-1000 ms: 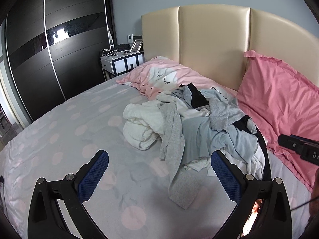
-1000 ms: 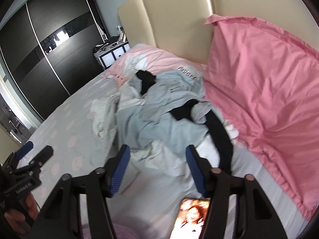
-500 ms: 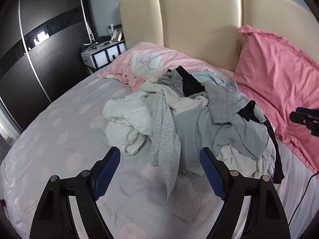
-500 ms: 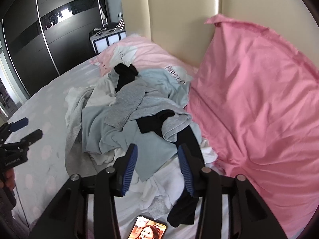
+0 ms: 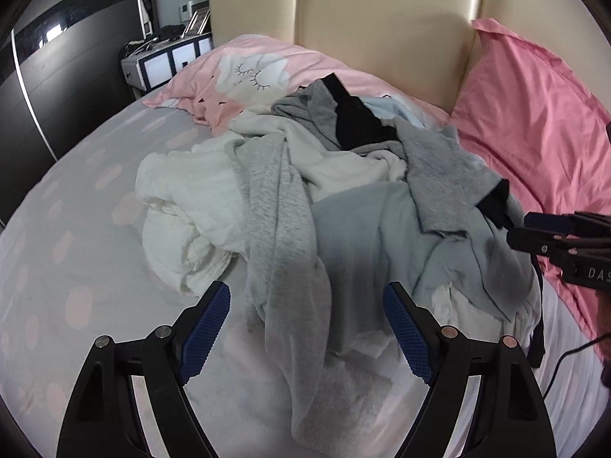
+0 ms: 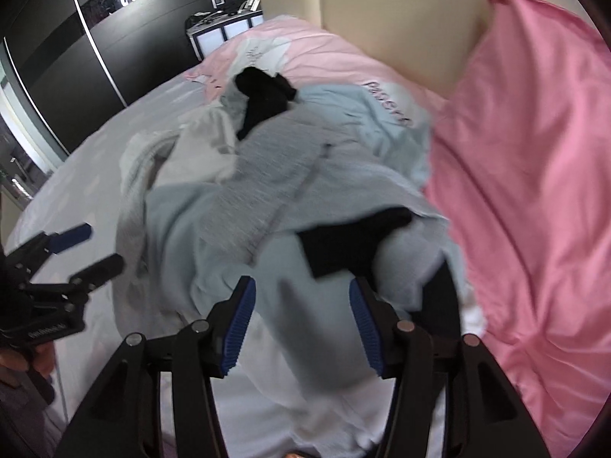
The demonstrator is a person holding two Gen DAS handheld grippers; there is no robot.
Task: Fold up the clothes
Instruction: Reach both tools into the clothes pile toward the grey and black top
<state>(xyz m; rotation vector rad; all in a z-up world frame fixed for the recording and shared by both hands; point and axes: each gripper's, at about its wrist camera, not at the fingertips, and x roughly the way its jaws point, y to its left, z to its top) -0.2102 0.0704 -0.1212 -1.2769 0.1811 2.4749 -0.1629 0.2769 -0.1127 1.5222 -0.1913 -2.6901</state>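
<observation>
Heap of clothes [image 5: 343, 198] lay on the bed [image 5: 76, 229], before the headboard [image 5: 382, 19]. Flat pillow [image 5: 248, 68] sat behind the heap; upright pillow [image 5: 534, 114] leaned to its right. Nightstand [image 5: 164, 61] stood behind-left, beside the wardrobe [image 5: 57, 57].

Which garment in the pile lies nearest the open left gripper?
The long light grey knit garment: it alone trails out of the pile between the left gripper fingers; the white and pale blue garments lie further back.

Grey, white, black clothes [image 5: 343, 206]; pink pillow [image 5: 534, 114]; pink-dotted sheet [image 5: 76, 229].
</observation>
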